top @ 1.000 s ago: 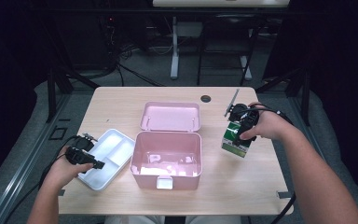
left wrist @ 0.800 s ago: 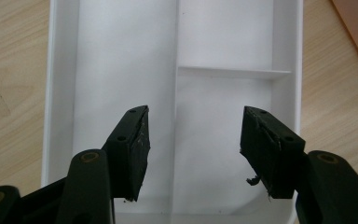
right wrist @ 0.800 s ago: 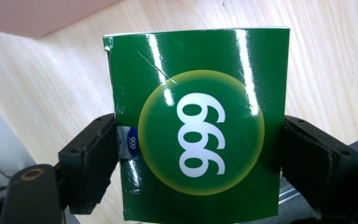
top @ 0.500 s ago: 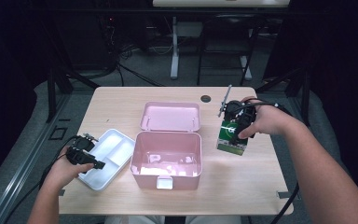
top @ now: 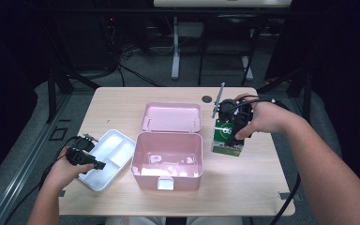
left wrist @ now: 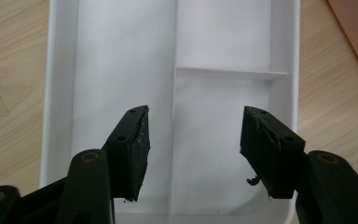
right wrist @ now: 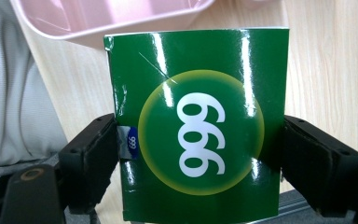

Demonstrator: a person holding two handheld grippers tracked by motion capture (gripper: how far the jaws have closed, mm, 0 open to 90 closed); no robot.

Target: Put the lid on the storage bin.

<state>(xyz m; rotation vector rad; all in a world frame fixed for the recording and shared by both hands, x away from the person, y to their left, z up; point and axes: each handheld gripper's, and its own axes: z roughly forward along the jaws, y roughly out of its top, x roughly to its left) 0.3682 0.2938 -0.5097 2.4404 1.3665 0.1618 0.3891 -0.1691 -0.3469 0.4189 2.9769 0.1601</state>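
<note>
A: Two grippers are at the wooden table [top: 122, 101]. What is the right gripper [top: 231, 123] doing?

B: Its jaws are squeezed on both sides of a green box [right wrist: 198, 126]. The box is flat and shiny, like glossy card. It has a yellow circle with white 999 on it.

A: Where is the box?

B: It is held up over the table, just to the right of the pink bin [top: 167, 159]. I cannot tell if its bottom touches the wood.

A: What is the pink bin like?

B: It is smooth plastic with round corners. It is open, and its lid [top: 171, 116] lies flat behind it.

A: And the left gripper [top: 85, 156]?

B: Its jaws are spread apart with nothing in them. They hang over a white tray [left wrist: 121, 60]. The black pads [left wrist: 135, 149] look scratched.

A: What shape is the tray?

B: A rectangle of smooth white plastic. Thin walls split it into parts: one long one and two short ones. It sits just left of the pink bin.
</note>
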